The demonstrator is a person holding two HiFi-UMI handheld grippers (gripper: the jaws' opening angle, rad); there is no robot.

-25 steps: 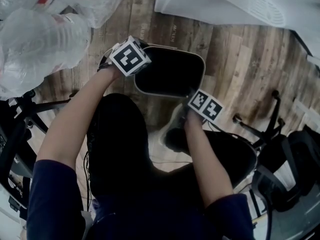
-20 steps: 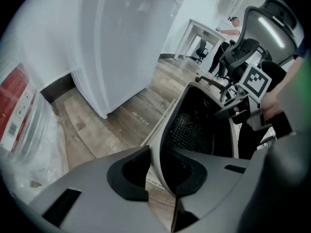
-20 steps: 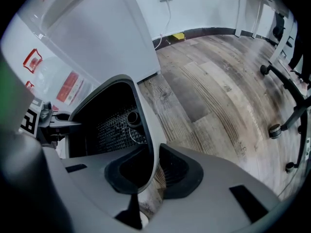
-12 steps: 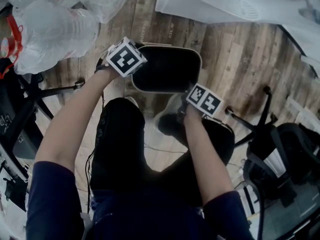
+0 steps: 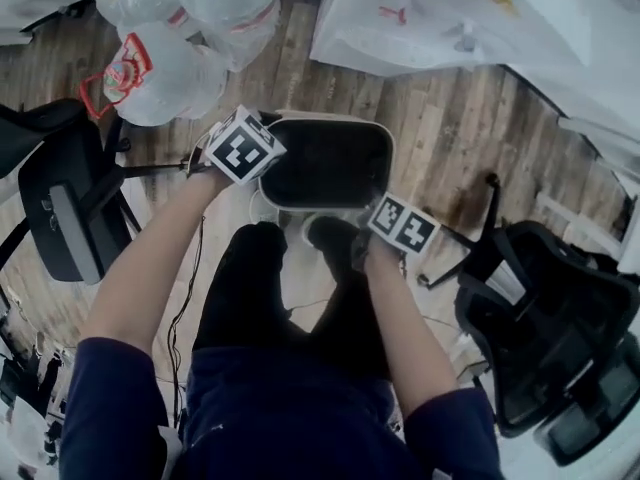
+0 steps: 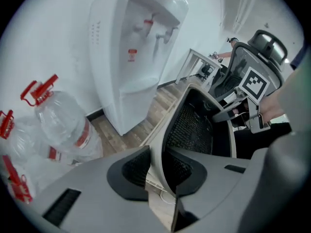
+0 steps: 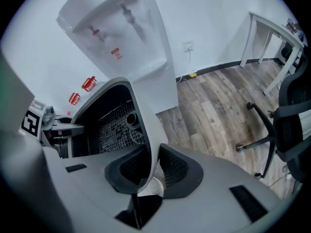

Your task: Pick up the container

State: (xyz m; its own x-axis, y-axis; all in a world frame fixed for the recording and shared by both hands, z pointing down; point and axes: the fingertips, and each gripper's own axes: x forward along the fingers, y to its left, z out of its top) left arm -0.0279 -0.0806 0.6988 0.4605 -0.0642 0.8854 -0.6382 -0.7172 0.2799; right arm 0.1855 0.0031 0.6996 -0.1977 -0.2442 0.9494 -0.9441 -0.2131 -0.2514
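Two tongs are on the container (image 5: 330,163), one at each end of its near side. The left tongs (image 6: 163,171) stand at a narrow gap with the container's grey wall clamped between the pads, the meshed inside on one side and the smooth outside on the other. The right tongs (image 7: 154,171) have the opposite wall between their pads in the same way. Their jaws are opening a touch at this moment, though the pads look to be on the wall.

I see the container held level in front of the person, above the wooden floor (image 5: 450,138) and just beyond the feet. Water bottles (image 5: 160,63) lie past it to the left, and a white water dispenser (image 6: 131,47) stands beyond.

Compared with a second ago, both pairs of jaws have narrowed onto the walls, and each keeps its place on the rim. The container looks a little smaller in the head view. The bottles have slid from the left edge up to the top, and an office chair (image 5: 540,318) now fills the lower right.
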